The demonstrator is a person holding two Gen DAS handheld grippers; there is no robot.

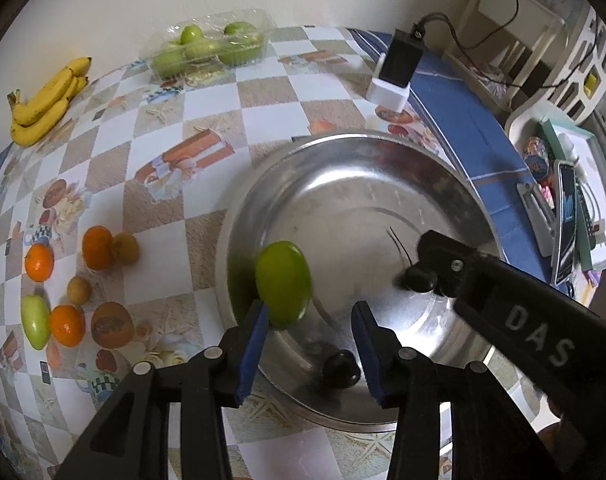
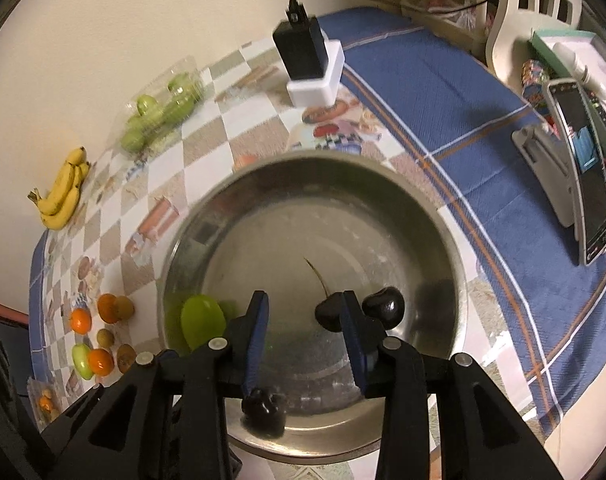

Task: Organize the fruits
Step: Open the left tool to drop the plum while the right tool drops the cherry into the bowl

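A steel bowl (image 1: pixel 443 184) (image 2: pixel 383 184) stands on the patterned tablecloth. A green fruit (image 1: pixel 283 282) (image 2: pixel 202 320) is inside it at the left wall, blurred. Dark cherries (image 1: pixel 419 278) (image 2: pixel 385 306) lie in the bowl, one with a stem. My left gripper (image 1: pixel 309 320) is open over the bowl, its left finger beside the green fruit. My right gripper (image 2: pixel 305 312) is open and empty above the bowl; its finger shows in the left wrist view (image 1: pixel 455 264). Oranges (image 1: pixel 97 247), small brown fruits (image 1: pixel 126 247) and a green fruit (image 1: pixel 34 322) lie left of the bowl.
Bananas (image 1: pixel 47 100) (image 2: pixel 63 194) lie at the far left by the wall. A clear plastic box of green fruits (image 1: pixel 211 46) (image 2: pixel 163 108) stands at the back. A black device on a white stand (image 1: pixel 395 68) (image 2: pixel 311 68) sits behind the bowl. A phone (image 2: pixel 587 176) stands right.
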